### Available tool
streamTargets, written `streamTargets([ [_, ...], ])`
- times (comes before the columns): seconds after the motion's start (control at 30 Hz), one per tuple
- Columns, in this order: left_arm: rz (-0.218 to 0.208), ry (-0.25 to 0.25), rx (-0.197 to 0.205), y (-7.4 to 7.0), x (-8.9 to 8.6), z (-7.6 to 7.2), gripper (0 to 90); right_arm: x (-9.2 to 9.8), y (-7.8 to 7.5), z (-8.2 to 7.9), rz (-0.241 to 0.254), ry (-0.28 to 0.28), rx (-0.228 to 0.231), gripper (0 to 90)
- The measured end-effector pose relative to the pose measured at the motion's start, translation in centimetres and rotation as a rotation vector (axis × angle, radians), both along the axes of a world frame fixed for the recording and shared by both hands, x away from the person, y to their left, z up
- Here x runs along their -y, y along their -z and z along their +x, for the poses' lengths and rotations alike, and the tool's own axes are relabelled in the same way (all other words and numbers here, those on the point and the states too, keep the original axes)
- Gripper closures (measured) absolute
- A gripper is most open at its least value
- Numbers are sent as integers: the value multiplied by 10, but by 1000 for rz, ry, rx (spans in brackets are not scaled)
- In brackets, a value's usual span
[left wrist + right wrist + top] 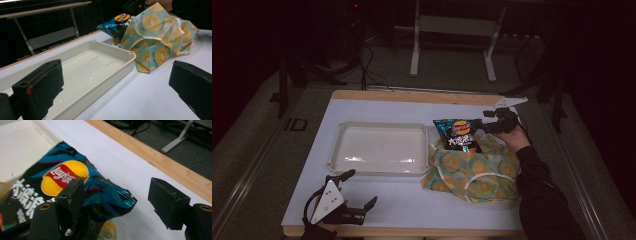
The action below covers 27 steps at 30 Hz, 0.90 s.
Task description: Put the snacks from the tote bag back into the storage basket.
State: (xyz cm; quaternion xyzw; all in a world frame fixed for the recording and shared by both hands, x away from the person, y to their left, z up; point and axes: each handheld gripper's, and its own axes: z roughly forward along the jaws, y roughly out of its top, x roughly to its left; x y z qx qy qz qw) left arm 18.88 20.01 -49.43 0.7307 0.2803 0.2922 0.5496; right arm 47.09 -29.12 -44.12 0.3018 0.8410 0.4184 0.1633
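A blue Lay's chip bag [458, 134] [115, 23] [75, 182] sticks out of a green cloth bag printed with yellow fruit slices [477, 172] [160, 37], right of a white tray [382, 124]. My right gripper [482, 122] [117, 192] stands open at the chip bag's top corner. One jaw is over the bag's face and the other stands off to the side above the bare table, so the corner lies between them unpressed. My left gripper [359, 189] [115, 82] is open and empty near the table's front left, pointing toward the tray and the bags.
The empty tray [117, 50] [15, 145] lies left of centre on the white tabletop [412, 200]. A wooden strip [412, 95] [162, 162] runs along the table's far edge, with a metal stand and cables on the floor beyond. The person's dark sleeve [542, 200] comes in at the right.
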Motion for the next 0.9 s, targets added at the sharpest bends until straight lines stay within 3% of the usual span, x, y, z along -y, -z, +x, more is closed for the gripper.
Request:
streamTargets([
  [0.17, 1, -1, -3, 0, 0, 0, 0, 1, 11, 10, -38, -15, -44, 288],
  [0.33, -1, 2, -6, 1, 0, 1, 0, 5, 18, 19, -23, -13, -89, 284],
  [0.47, 1, 4, -9, 1, 0, 1, 0, 3, 24, 23, -46, -36, -113, 299],
  [0.6, 4, 6, -10, 1, 0, 1, 0, 3, 29, 26, -45, -52, -111, 383],
  [0.9, 7, 13, -10, 2, 1, 1, 0, -6, 41, 32, -64, -112, -168, 620],
])
